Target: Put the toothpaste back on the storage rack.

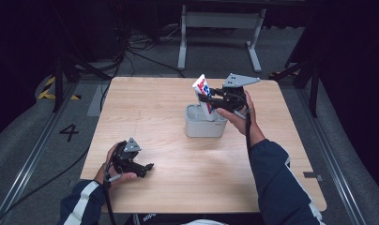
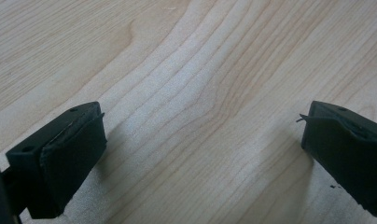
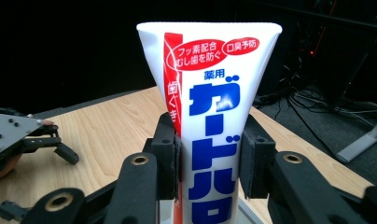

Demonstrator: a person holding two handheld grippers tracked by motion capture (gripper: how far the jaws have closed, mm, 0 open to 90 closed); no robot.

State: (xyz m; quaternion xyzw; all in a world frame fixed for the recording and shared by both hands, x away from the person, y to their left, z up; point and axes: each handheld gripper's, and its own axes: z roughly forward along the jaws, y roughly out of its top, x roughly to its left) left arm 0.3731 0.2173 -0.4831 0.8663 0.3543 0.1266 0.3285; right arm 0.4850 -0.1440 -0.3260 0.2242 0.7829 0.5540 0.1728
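A white toothpaste tube (image 1: 204,96) with red and blue print stands tilted, its lower end inside a grey cup-like holder (image 1: 199,128) at the middle of the table. My right gripper (image 1: 207,101) is shut on the tube (image 3: 210,135), its pads pressing both sides just above the holder. My left gripper (image 1: 149,168) rests low over the near left part of the table, jaws wide apart with bare wood between the fingertips (image 2: 70,154). In the right gripper view the left gripper (image 3: 65,151) shows far off at the left.
The wooden table (image 1: 145,117) stands on a dark floor. A white table frame (image 1: 220,33) and cables (image 1: 136,47) lie beyond the far edge. A floor mark "4" (image 1: 69,132) sits to the left.
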